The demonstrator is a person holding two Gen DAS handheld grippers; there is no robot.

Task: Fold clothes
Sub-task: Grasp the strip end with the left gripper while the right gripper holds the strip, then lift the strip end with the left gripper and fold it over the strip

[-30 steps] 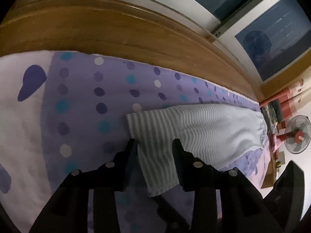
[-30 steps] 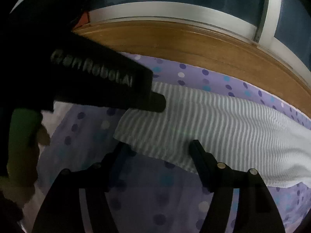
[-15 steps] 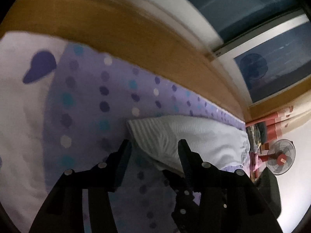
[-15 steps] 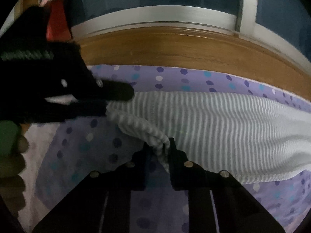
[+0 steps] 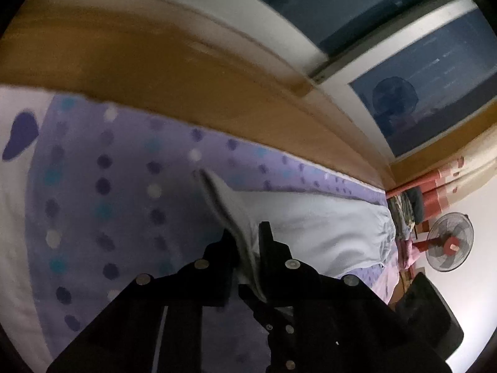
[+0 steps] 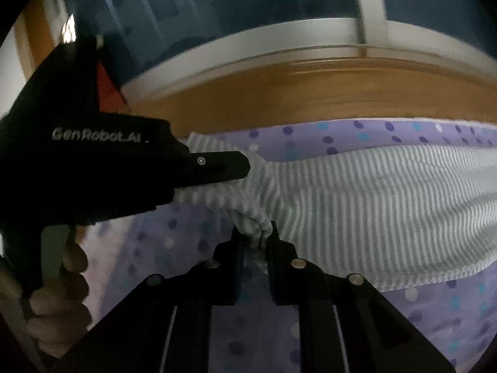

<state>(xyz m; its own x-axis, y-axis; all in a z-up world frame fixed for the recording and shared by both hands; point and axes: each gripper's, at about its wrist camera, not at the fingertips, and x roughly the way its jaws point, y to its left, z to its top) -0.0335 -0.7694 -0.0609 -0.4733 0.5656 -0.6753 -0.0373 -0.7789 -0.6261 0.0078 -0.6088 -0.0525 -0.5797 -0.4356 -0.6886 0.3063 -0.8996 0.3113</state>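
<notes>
Nearest to us, the right gripper [image 6: 259, 236] has its two fingers closing on a bunched fold at the near corner of the striped garment [image 6: 357, 199], the cloth pinched between the pads and rising out of them. Just beyond and to the left in that view, the left gripper [image 6: 239, 164] is closing on the same garment's end edge, its black body held by a person's hand [image 6: 59, 292]. From the left wrist view we see that left gripper [image 5: 248, 239] with the pale cloth [image 5: 326, 233] squeezed between its fingers and standing up out of them as a thin ridge.

We count one garment, held by two grippers at two spots along one short end; the rest of it stretches away to the right over the purple dotted bedsheet [image 6: 435, 317]. Beyond the sheet runs one wooden bed frame [image 6: 310, 93], then a dark window [image 6: 248, 0]. One standing fan [image 5: 450, 242] sits at the far end in the left wrist view.
</notes>
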